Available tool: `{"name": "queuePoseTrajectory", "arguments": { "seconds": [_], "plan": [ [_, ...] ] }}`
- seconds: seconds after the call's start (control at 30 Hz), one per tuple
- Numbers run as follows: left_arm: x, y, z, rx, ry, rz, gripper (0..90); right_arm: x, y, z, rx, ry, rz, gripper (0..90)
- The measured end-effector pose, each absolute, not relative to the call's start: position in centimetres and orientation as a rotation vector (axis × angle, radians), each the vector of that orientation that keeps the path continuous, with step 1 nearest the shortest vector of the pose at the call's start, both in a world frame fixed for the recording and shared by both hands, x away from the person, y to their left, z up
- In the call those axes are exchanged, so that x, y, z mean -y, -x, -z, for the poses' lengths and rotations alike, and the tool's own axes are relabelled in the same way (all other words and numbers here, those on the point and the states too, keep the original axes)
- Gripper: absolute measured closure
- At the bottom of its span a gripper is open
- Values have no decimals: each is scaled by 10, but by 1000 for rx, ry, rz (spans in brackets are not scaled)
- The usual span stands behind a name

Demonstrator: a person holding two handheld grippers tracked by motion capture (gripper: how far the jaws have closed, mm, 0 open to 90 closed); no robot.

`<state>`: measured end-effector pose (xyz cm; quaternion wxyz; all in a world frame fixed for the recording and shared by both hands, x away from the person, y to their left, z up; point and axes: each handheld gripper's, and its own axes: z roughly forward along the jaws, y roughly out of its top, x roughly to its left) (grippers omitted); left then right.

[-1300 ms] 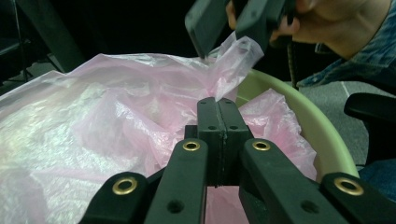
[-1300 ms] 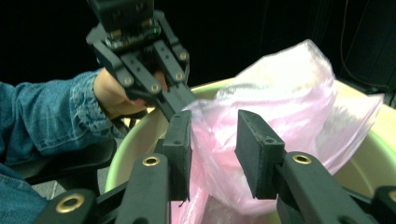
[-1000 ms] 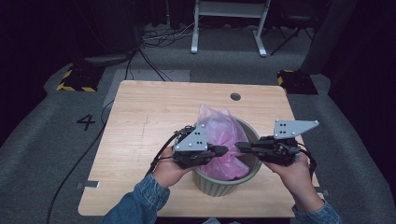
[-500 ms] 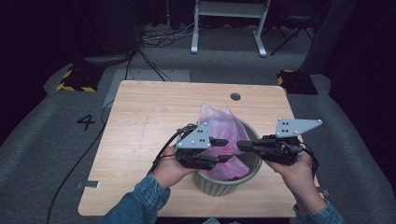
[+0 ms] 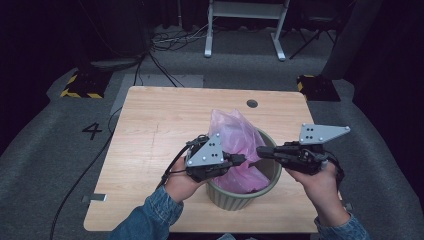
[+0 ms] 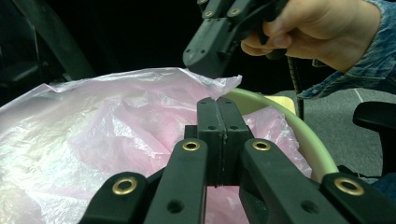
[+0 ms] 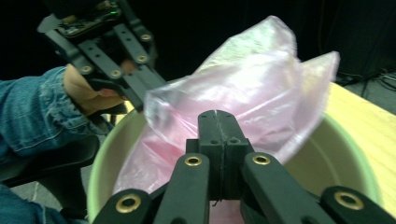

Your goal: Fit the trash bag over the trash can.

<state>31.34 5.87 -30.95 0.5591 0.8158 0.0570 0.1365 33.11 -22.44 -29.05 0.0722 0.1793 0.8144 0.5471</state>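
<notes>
They look to be lining the bin point(image 5: 235, 197) with the pink bag point(image 5: 235, 132). The bin stands low in the middle of the high view, near the table's point(image 5: 150, 125) front edge. The bag sits inside it, bunched up, with a peak poking over the far rim towards the top of the frame. The left gripper point(image 5: 242, 159) comes in from the left and the right gripper point(image 5: 260, 151) from the right, tips near each other over the bin's mouth. The left jaws have just been closing and now sit tight together. In the left gripper view the bag's edge lies right at the tips, but I can't tell whether any film is caught. The right jaws are pressed together too, up against the film, and again I can't make out a pinch. To my eye the job now is getting the bag's mouth open and over the rim. For that, each gripper wants a real bite on a single layer of the edge, on opposite sides. Then draw the two apart gently and fold the edge down outside the green rim. A hard tug would likely tear the thin film or tip the light bin.
</notes>
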Motion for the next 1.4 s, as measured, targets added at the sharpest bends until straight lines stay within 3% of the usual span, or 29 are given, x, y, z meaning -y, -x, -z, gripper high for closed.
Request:
{"name": "queuePoseTrajectory", "arguments": {
  "seconds": [0.53,1.4],
  "plan": [
    [-107,-321,322,-244,-1877,-270,895,266,-339,286,-2361,-680,-1581,900],
    [-175,-319,329,-346,-1847,-298,895,313,-336,278,-2317,-791,-1494,900]
  ]
}}
